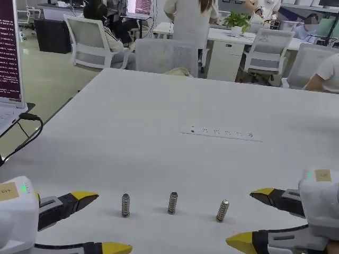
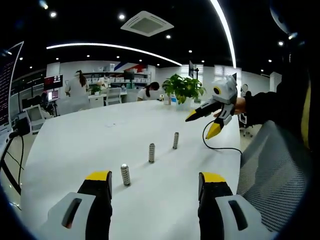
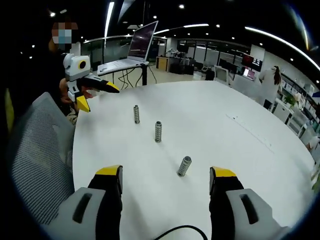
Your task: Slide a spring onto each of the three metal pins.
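Here, a wide white desk (image 1: pixel 159 100) is stretching away across the head view, in an open office under ceiling lights. A flat white power strip (image 1: pixel 220 133) is lying on it just right of centre. At 9 o'clock a laptop (image 1: pixel 8 53) is glowing beside the desk's edge, with a black cable (image 1: pixel 24 135) trailing from it. Beyond the far edge, from 11 to 2 o'clock, white chairs (image 1: pixel 92 39) are standing and people (image 1: pixel 188 24) are working among other desks. A green plant (image 1: pixel 237 20) is sitting at 1 o'clock.

Near the close edge, at 6 o'clock, three springs are standing in a row, well apart. These are the left spring (image 1: pixel 125 205), the middle spring (image 1: pixel 172 202) and the right spring (image 1: pixel 222 210). The right one is leaning slightly, with a rounded metal tip showing at its top.

The left hand-held gripper (image 1: pixel 112 222) is pointing in from 7 o'clock, its yellow-tipped jaws spread apart and gripping nothing. The right hand-held gripper (image 1: pixel 241 218) is pointing in from 5 o'clock, also spread apart and gripping nothing.

The left gripper view is showing the row running from 7 o'clock toward centre. The right hand-held gripper is at 2 o'clock on a dark sleeve (image 2: pixel 265 107), and a grey mesh chair back (image 2: pixel 272 170) is at 4 o'clock. The right gripper view is showing the leaning spring nearest, between its jaws. In it the open laptop is at 11 o'clock and the left hand-held gripper at 10 o'clock.
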The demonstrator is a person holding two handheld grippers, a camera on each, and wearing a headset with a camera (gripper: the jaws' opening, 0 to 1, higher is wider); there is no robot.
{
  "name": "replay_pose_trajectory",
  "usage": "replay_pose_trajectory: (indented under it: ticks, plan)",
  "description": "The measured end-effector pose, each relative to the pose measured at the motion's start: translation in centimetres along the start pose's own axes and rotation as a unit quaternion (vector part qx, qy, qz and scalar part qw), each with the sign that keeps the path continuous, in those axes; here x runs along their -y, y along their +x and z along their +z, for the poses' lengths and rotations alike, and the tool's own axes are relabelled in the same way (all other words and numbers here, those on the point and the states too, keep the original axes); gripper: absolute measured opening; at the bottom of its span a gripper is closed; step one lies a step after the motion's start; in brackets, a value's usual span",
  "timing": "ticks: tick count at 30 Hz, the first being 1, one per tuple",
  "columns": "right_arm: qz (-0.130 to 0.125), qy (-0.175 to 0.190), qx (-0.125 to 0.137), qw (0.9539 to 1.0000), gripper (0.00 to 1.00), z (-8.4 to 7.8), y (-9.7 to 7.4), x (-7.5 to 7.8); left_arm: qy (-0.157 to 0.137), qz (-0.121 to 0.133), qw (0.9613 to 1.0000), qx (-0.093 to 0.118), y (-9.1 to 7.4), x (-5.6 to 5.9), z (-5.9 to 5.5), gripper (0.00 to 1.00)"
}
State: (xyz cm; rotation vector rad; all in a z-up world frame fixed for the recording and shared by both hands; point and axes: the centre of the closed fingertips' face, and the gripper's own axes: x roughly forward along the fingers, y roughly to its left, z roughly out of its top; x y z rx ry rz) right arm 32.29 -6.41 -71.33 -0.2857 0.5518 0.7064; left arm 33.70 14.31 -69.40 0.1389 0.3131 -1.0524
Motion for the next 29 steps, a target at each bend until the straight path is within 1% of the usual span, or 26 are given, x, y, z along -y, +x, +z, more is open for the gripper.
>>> replay_pose_trajectory:
  ticks: [4,8,9,10,11,13,14,17,19,22,24,29]
  plan:
    - [-0.007,0.007,0.012,0.9999,0.71,-0.5,-0.2,0.0,-0.004,0.0,1.0,-0.001,0.1,0.0,-0.3,0.67]
    - [-0.009,0.017,0.028,0.9994,0.73,-0.5,-0.3,-0.1,-0.008,0.0,1.0,0.0,0.1,0.1,-0.4,0.67]
    - [-0.01,0.022,0.041,0.9989,0.74,-0.4,-0.3,-0.2,-0.009,0.0,1.0,0.0,0.1,0.1,-0.4,0.67]
    - [-0.007,0.029,0.047,0.9984,0.75,-0.4,-0.4,-0.4,-0.01,0.0,0.9999,-0.001,0.1,0.2,-0.5,0.67]
    - [-0.008,0.03,0.047,0.9984,0.76,-0.6,-0.3,-0.4,-0.011,0.0,0.9999,-0.001,0.0,0.2,-0.5,0.67]
    - [-0.012,0.028,0.068,0.9972,0.79,-0.4,-0.4,-0.5,-0.016,0.002,0.9999,0.002,-0.1,0.2,-0.5,0.67]
    - [-0.009,0.033,0.071,0.9969,0.79,-0.7,-0.4,-0.7,-0.02,0.004,0.9998,0.004,-0.2,0.1,-0.6,0.67]
    - [-0.007,0.034,0.066,0.9972,0.81,-1.2,0.0,-1.1,-0.025,0.006,0.9997,0.005,-0.2,0.2,-0.9,0.67]
    - [-0.002,0.037,0.064,0.9973,0.82,-1.4,0.2,-1.3,-0.027,0.008,0.9996,0.003,-0.2,0.1,-1.4,0.67]
    - [-0.003,0.042,0.061,0.9972,0.84,-1.6,0.3,-1.4,-0.032,0.01,0.9994,0.002,-0.2,0.1,-1.8,0.67]
    - [-0.004,0.044,0.062,0.9971,0.85,-1.7,0.3,-1.3,-0.033,0.011,0.9994,0.002,-0.2,0.1,-1.9,0.67]
    - [-0.006,0.047,0.053,0.9975,0.85,-2.2,0.4,-1.4,-0.037,0.013,0.9992,0.005,-0.4,0.0,-1.9,0.67]
